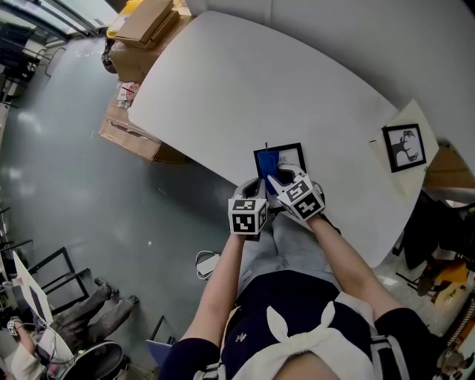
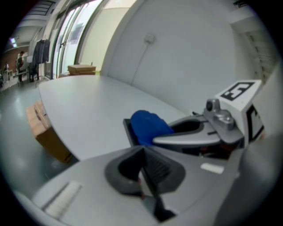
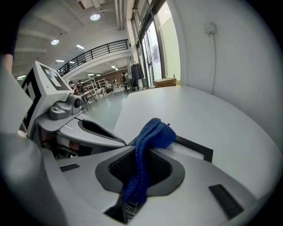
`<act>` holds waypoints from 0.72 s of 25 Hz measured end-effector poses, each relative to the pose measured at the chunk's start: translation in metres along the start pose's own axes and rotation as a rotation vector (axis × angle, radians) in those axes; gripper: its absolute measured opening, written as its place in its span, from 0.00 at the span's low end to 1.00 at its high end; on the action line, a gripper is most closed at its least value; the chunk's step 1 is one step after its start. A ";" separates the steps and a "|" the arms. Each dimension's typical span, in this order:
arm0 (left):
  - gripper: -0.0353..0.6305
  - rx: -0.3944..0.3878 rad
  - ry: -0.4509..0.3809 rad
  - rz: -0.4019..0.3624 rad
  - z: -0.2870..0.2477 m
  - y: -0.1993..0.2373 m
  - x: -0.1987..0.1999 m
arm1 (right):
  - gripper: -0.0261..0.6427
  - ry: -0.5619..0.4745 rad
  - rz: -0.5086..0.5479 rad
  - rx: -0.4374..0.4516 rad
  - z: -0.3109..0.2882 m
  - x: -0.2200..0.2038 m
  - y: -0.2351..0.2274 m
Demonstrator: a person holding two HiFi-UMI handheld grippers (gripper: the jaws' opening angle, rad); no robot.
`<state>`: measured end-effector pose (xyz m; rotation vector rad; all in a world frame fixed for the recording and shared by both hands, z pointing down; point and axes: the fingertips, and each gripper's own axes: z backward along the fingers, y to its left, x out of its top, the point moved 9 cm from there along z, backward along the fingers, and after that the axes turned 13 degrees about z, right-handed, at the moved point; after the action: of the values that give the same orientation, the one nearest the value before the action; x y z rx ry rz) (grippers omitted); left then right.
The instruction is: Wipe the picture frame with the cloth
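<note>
A black picture frame (image 1: pixel 292 154) lies flat near the white table's (image 1: pixel 245 89) front edge, and a blue cloth (image 1: pixel 269 161) rests on its glass. My right gripper (image 1: pixel 277 182) is shut on the blue cloth (image 3: pixel 152 134), which drapes forward from the right gripper (image 3: pixel 139 152) onto the frame (image 3: pixel 194 148). Close beside it on the left, my left gripper (image 1: pixel 256 187) sits at the frame's near left corner. In its own view the left gripper (image 2: pixel 145 165) is shut with nothing visible between the jaws; the frame corner (image 2: pixel 128 129) and the cloth (image 2: pixel 148 126) lie just beyond.
A second framed picture (image 1: pixel 404 147) lies on a cream sheet at the table's right end. Cardboard boxes (image 1: pixel 145 22) stand at the far left corner, and more boxes (image 1: pixel 130 130) sit on the floor beside the table. The table edge runs just under both grippers.
</note>
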<state>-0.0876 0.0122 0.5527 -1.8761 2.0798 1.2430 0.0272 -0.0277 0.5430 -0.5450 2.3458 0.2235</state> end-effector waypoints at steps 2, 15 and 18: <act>0.06 0.001 0.000 0.001 0.000 0.000 0.000 | 0.13 0.000 0.000 0.001 0.001 -0.001 0.002; 0.06 0.001 -0.007 0.008 0.001 0.001 0.000 | 0.13 -0.003 -0.018 -0.005 0.007 -0.007 0.017; 0.06 0.004 -0.008 0.010 0.001 0.001 0.000 | 0.13 -0.017 -0.016 -0.015 0.010 -0.005 0.018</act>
<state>-0.0890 0.0125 0.5523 -1.8586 2.0888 1.2456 0.0283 -0.0068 0.5391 -0.5667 2.3241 0.2372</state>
